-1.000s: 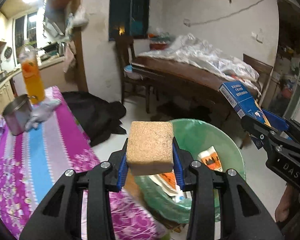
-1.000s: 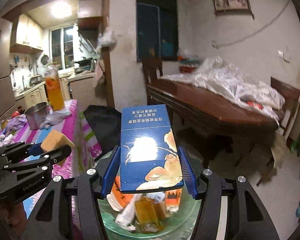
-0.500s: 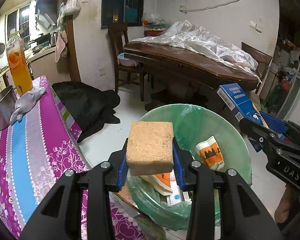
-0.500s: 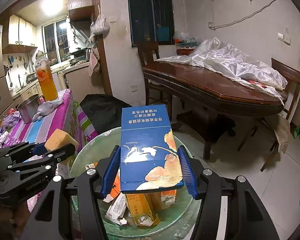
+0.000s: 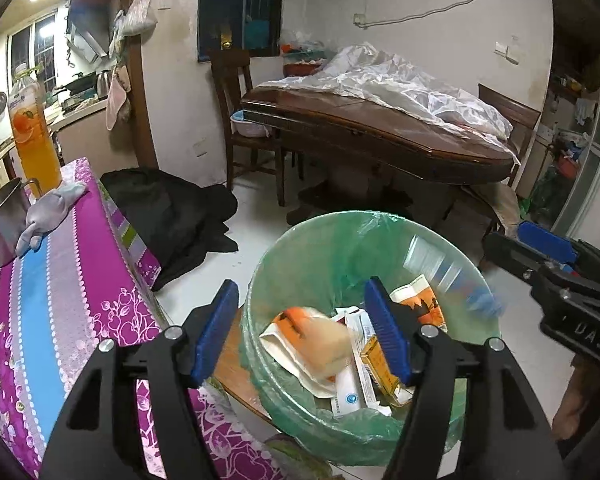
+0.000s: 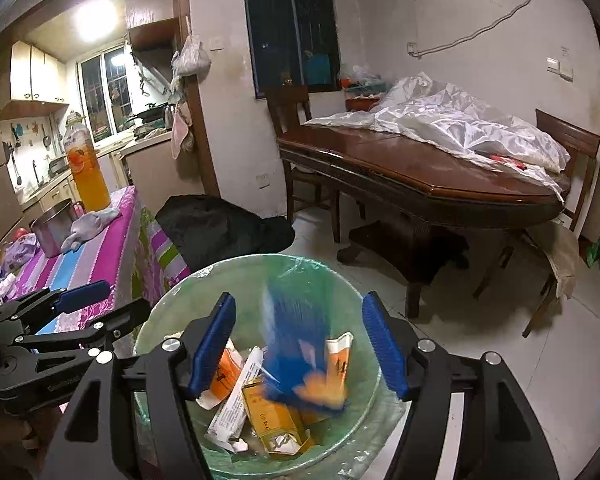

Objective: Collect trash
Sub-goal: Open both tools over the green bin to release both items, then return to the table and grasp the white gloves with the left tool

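Observation:
A round bin with a green liner [image 5: 340,224] [image 6: 236,268] stands on the floor beside the table, holding several cartons and wrappers. My left gripper [image 5: 304,332] is open and empty over the bin. The tan sponge [image 5: 328,344] is a blur, falling into the bin below it. My right gripper [image 6: 296,344] is open and empty over the bin too. The blue box [image 6: 296,344] is a blur, dropping between its fingers into the bin; it also shows blurred in the left wrist view [image 5: 452,276].
A table with a purple striped cloth [image 5: 60,280] is at the left, bearing a steel pot [image 5: 0,224], a grey glove [image 5: 48,212] and an orange drink bottle [image 5: 34,136]. A black heap [image 5: 172,216] lies on the floor. A wooden dining table [image 5: 380,136] stands behind.
Both grippers have opened over the bin. The sponge has left the left gripper and the blue box has left the right one; both are falling into the bin.

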Action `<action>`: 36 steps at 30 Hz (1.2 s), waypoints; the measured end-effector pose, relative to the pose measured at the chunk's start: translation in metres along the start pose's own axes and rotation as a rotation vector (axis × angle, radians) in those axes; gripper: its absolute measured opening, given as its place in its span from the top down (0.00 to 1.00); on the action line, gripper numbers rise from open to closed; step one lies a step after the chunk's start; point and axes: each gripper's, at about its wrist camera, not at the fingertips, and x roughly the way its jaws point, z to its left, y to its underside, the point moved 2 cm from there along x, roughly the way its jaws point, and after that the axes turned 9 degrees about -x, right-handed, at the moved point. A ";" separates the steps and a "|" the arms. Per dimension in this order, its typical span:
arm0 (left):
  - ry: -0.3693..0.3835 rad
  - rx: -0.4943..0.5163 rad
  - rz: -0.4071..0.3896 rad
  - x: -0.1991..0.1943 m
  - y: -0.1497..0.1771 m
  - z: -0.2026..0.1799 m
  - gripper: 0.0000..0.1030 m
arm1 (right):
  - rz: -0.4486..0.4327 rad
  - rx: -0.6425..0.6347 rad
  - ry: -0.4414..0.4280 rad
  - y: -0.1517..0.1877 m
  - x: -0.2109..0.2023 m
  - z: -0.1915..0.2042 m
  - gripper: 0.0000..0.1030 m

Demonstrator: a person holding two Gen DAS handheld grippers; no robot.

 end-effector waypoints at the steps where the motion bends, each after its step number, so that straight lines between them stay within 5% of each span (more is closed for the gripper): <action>1: 0.000 -0.001 0.000 -0.001 0.000 0.001 0.39 | -0.007 0.006 0.003 0.000 -0.001 -0.001 0.36; 11: -0.008 0.003 -0.008 -0.011 0.001 0.007 0.39 | -0.066 0.006 -0.009 -0.007 -0.028 0.008 0.36; 17: -0.042 -0.011 -0.022 -0.035 0.006 0.043 0.33 | -0.130 -0.038 -0.096 -0.013 -0.054 0.047 0.29; 36: -0.433 -0.359 -0.108 -0.184 0.033 0.338 0.25 | -0.142 -0.266 -0.454 -0.027 -0.061 0.271 0.18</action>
